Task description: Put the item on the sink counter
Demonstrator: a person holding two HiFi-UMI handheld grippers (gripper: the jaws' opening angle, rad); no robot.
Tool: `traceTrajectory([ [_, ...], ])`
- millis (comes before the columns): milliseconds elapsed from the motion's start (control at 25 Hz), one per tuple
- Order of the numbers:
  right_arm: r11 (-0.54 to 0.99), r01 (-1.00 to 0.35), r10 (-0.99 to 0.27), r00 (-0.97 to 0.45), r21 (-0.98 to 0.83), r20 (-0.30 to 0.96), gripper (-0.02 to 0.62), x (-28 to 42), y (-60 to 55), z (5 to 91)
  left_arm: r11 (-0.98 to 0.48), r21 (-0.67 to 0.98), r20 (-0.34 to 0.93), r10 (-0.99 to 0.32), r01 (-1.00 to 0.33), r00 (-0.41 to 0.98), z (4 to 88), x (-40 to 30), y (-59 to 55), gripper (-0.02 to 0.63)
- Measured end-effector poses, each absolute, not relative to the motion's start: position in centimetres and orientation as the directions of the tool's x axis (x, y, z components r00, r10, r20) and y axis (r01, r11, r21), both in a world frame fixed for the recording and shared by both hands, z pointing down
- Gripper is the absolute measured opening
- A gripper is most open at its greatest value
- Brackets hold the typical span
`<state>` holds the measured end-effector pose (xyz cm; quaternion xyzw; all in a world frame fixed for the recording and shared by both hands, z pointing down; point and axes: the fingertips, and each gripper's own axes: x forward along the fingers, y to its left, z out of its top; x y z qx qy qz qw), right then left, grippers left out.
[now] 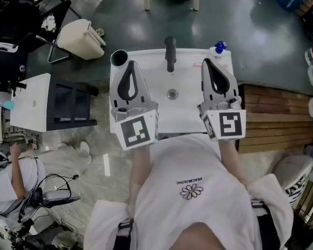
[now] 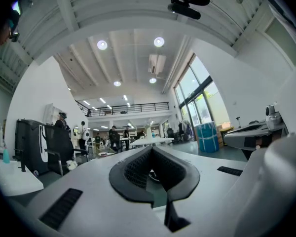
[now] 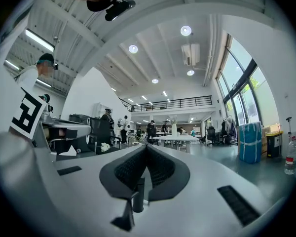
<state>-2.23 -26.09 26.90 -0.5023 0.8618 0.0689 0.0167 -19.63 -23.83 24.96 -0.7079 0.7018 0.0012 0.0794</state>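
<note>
A white sink (image 1: 190, 113) with a black faucet (image 1: 170, 53) and a round drain (image 1: 171, 93) stands right in front of me. A dark cup (image 1: 118, 58) sits on its back left corner, and a blue-capped bottle (image 1: 218, 48) on its back right corner. My left gripper (image 1: 130, 65) hangs over the sink's left side, just in front of the cup, shut and holding nothing. My right gripper (image 1: 206, 61) is over the right side near the bottle, shut and also holding nothing. Both gripper views look out across the room; the left gripper (image 2: 151, 149) and right gripper (image 3: 146, 147) show closed tips.
A white bin (image 1: 82, 38) stands on the floor at back left. A white table with a black cabinet (image 1: 68, 105) is left of the sink, a wooden platform (image 1: 276, 113) right of it. A person (image 1: 5, 176) crouches at lower left. A blue bin (image 3: 249, 141) stands farther off.
</note>
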Motion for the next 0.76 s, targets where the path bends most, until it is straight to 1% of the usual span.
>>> traceTrajectory([
  [760, 0.457, -0.883, -0.881, -0.466, 0.111, -0.077, 0.011, -1.35, -25.15, 27.63, -0.028, -0.145, -0.112, -0.993, -0.989, 0.045, 24.44, -19.1, -23.3, 0.015],
])
